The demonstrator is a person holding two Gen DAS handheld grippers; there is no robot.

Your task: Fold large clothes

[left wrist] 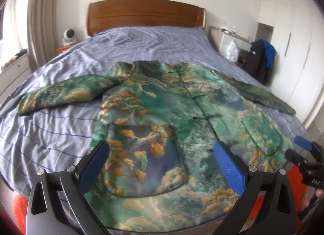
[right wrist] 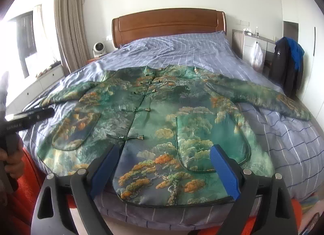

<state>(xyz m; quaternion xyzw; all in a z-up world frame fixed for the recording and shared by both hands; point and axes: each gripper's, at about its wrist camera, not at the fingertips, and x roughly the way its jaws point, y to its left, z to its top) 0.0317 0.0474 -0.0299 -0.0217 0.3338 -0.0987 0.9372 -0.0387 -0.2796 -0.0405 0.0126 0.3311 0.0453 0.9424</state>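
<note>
Two handheld grippers hover over the near end of a bed (right wrist: 273, 133), both with blue-padded jaws standing wide apart and nothing between them. A green padded jacket (right wrist: 162, 117) printed with pines and clouds lies flat and buttoned on the blue checked sheet, collar toward the wooden headboard (right wrist: 168, 24), sleeves spread out to each side, hem at the near edge of the mattress. The left gripper (left wrist: 162, 162) hangs above the jacket's left pocket, the right gripper (right wrist: 165, 166) above the hem by the right pocket. Folding looks not yet begun. The risk, as a judgement: the thick slippery fabric could slide off the bed edge if pulled by the hem, or a pinch could catch only the top layer or the sheet beneath
</note>
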